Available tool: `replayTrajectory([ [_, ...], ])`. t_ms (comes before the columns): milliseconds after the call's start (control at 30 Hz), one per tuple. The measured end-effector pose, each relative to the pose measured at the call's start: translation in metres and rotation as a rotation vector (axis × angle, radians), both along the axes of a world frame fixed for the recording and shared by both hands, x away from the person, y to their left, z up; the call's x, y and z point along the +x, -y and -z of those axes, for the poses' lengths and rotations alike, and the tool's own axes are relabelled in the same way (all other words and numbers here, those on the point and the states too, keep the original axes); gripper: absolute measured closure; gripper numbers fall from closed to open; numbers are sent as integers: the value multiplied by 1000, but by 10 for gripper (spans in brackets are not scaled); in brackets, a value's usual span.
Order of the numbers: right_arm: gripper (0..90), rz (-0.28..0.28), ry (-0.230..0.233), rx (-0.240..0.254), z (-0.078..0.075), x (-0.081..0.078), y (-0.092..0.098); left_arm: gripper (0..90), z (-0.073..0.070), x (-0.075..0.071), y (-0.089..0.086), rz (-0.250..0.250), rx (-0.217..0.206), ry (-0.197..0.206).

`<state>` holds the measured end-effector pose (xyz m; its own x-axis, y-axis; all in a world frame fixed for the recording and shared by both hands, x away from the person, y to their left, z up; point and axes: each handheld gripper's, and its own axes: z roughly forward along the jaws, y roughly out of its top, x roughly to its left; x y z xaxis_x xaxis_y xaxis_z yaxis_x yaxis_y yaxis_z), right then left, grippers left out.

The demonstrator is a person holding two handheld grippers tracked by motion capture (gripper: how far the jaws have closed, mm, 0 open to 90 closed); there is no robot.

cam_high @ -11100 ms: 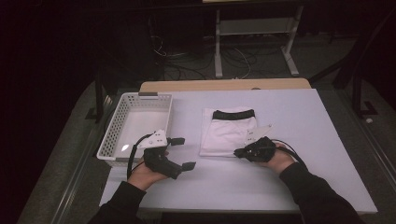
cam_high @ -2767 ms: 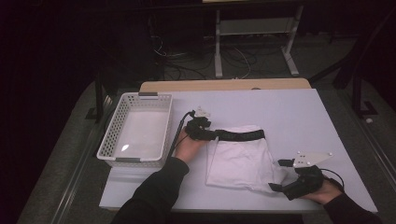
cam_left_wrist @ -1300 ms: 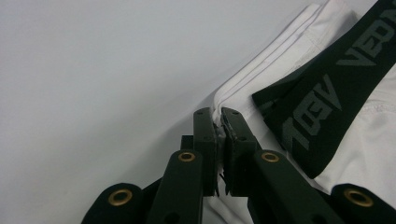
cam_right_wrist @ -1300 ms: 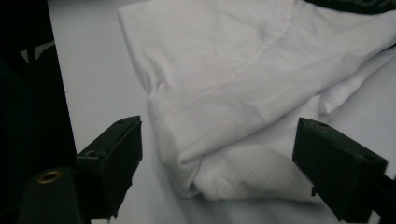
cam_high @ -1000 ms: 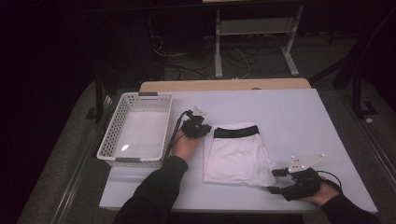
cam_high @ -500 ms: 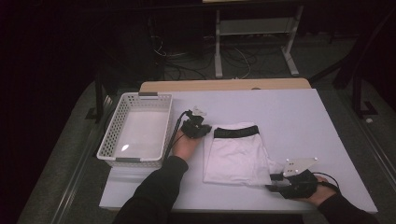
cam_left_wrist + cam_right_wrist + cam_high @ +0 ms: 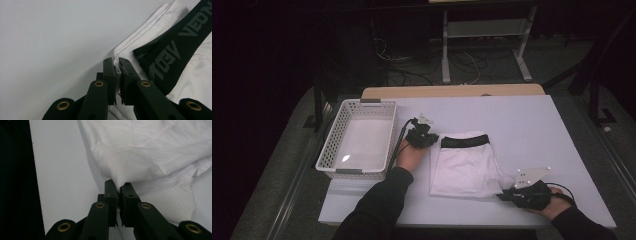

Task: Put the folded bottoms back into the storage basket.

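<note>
Pinching the white boxer briefs (image 7: 464,167), lying mid-table beside the white basket (image 7: 358,142), with my left gripper (image 7: 117,65) at the waistband corner and my right gripper (image 7: 118,185), jaws just closed, on the hem, I should lift both evenly.

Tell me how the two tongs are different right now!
The left tongs pinch the white underwear at its far corner, beside the black waistband; the right tongs pinch its near corner, at the hem end. The left tongs sit next to the white basket; the right tongs sit near the table's front edge. Both are shut on the cloth, and the right ones have just closed.
</note>
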<state>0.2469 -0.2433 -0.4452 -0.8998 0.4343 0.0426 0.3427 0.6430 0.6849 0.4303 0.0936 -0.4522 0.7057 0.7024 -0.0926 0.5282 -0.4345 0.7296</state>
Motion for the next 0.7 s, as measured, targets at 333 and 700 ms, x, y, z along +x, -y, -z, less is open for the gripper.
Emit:
replayTrajectory([
  [333, 845, 14, 22, 37, -7, 0, 3, 838, -9, -2, -3, 2, -59, 8],
  [700, 845, 22, 63, 96, -23, 7, 2, 840, -22, -7, -6, 27, -136, 20],
])
